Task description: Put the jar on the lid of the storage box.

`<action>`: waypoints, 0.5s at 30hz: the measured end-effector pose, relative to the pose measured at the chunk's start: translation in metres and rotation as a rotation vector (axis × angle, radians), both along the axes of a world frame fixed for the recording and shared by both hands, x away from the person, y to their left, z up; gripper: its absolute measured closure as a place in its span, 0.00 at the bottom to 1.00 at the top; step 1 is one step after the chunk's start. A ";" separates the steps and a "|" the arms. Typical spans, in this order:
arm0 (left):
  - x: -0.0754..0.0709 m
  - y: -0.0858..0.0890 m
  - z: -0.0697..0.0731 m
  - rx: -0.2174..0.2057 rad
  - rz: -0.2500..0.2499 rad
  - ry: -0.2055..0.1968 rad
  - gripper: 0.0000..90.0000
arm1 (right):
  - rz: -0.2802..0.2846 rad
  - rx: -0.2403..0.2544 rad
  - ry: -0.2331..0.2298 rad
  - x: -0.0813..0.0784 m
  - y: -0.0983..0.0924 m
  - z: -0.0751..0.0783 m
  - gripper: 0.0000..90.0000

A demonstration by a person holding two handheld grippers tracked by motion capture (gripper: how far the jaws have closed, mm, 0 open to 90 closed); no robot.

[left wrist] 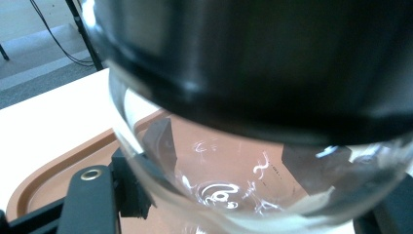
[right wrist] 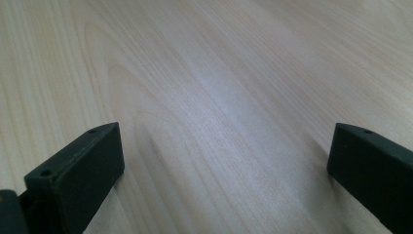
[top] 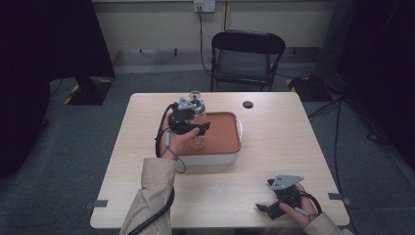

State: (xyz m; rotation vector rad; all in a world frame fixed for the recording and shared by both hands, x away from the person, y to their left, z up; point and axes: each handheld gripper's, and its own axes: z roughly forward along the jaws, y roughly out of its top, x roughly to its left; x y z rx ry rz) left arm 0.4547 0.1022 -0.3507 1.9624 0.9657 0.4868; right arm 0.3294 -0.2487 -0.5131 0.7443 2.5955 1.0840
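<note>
A: Where is the clear glass jar with the dark band round its upper part (top: 197,128) seen?

B: It is seen over the terracotta-coloured flat lid of the white rectangular container (top: 226,138), at that lid's left part, near the middle of the pale wooden table (top: 274,147). Whether it rests on the lid or is lifted off it cannot be told.

A: How is it held?

B: It is clamped by the left hand-held gripper (top: 195,128), whose jaws are closed against its glass sides; in the left gripper view the jar (left wrist: 253,126) is pressed between them, with the lid (left wrist: 58,165) below.

A: And the other one?

B: The right hand-held gripper (top: 266,207) is kept near the table's front right edge, well apart from the jar. Its jaws are spread wide, with bare tabletop (right wrist: 219,97) between them and nothing gripped.
</note>
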 end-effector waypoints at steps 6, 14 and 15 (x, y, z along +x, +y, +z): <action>0.002 -0.001 -0.003 0.003 0.013 -0.006 0.35 | 0.000 0.000 0.000 0.000 0.000 0.000 0.00; 0.005 -0.005 -0.006 0.002 0.016 -0.005 0.35 | 0.000 0.000 -0.001 0.000 0.000 0.000 0.00; 0.005 -0.006 -0.006 0.004 0.016 -0.008 0.35 | 0.000 0.000 -0.001 0.000 0.000 0.000 0.00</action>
